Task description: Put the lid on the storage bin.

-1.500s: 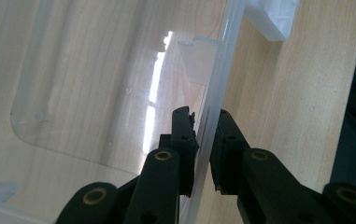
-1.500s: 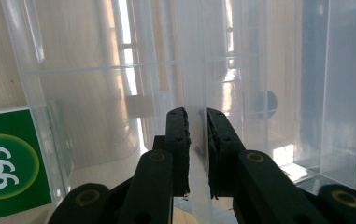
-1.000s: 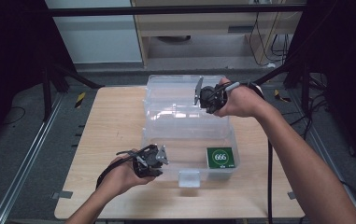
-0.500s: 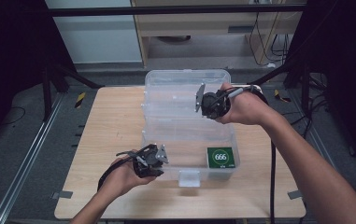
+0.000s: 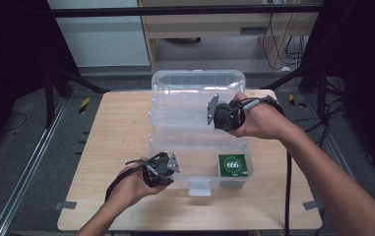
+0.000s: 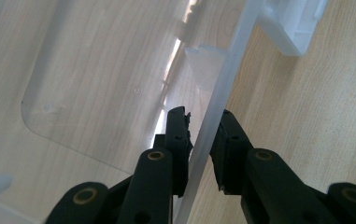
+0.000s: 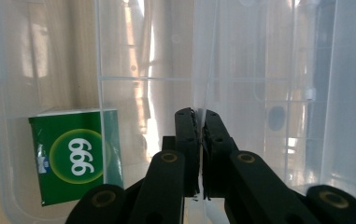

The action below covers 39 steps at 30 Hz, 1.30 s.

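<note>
Grippers grasp a clear box (image 5: 175, 130) on a wooden table (image 5: 116, 132).
Right gripper (image 5: 213, 112) is clenched on the raised lid (image 7: 241, 56)'s edge; left gripper (image 5: 171, 164) straddles the box's front wall (image 6: 222, 88), jaws just apart beside it. Inside, at right, lies a green packet (image 5: 233, 165) marked 666.
</note>
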Available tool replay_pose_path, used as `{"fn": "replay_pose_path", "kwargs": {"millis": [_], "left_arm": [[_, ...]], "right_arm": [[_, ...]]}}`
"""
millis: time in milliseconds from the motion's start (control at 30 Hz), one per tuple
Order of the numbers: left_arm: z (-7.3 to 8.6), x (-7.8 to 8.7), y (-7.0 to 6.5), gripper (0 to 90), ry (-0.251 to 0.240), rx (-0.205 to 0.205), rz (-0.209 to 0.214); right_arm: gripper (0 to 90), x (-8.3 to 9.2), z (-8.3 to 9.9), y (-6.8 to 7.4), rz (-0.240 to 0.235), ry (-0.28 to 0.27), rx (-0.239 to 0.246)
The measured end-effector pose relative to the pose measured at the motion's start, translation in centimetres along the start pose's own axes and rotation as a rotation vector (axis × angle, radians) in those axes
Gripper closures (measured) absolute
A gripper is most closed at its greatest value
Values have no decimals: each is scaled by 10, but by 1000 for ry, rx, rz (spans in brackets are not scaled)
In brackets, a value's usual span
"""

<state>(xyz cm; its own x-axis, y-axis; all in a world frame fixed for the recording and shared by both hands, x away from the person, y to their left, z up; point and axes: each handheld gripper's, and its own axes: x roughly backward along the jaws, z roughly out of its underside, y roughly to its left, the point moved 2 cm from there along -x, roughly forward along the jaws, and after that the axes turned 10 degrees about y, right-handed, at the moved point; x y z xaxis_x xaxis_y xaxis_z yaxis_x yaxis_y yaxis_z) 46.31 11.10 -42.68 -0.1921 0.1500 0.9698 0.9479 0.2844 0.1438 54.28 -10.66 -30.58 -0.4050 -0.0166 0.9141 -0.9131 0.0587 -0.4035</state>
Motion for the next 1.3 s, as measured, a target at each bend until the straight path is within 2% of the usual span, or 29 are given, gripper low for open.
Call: {"fn": "replay_pose_path", "kwargs": {"millis": [133, 167, 200, 300, 500, 533, 667, 867, 1133, 1200, 1300], "left_arm": [[0, -1, 0, 768, -2, 2, -9], [1, -1, -4, 766, -4, 41, 7], [1, -1, -4, 766, -1, 46, 4], [0, -2, -5, 763, -4, 57, 4], [1, -2, -6, 759, -12, 61, -4], [0, -2, -2, 758, -11, 9, -24], [0, -2, -2, 755, -14, 14, -28], [-1, -3, -2, 746, -19, 28, -36], [0, -3, -4, 736, -29, 29, -52], [1, -4, -9, 735, -37, 96, -33], [1, -5, -10, 733, -41, 88, -43]], "right_arm": [[870, 3, 2, 12, 12, -14, 6], [869, 3, 3, 14, 12, -18, 7], [870, 4, 4, 17, 13, -23, 6], [868, 5, 5, 25, 13, -31, -3], [864, 5, 8, 37, 10, -44, 12], [863, 5, 9, 39, 11, -47, 13], [855, 4, 10, 41, 15, -47, 14], [853, 3, 12, 36, 10, -46, -1], [859, 3, 15, 45, -7, -61, 6], [859, 2, 16, 48, -13, -63, 5], [856, 1, 17, 53, -27, -65, 11]]}}
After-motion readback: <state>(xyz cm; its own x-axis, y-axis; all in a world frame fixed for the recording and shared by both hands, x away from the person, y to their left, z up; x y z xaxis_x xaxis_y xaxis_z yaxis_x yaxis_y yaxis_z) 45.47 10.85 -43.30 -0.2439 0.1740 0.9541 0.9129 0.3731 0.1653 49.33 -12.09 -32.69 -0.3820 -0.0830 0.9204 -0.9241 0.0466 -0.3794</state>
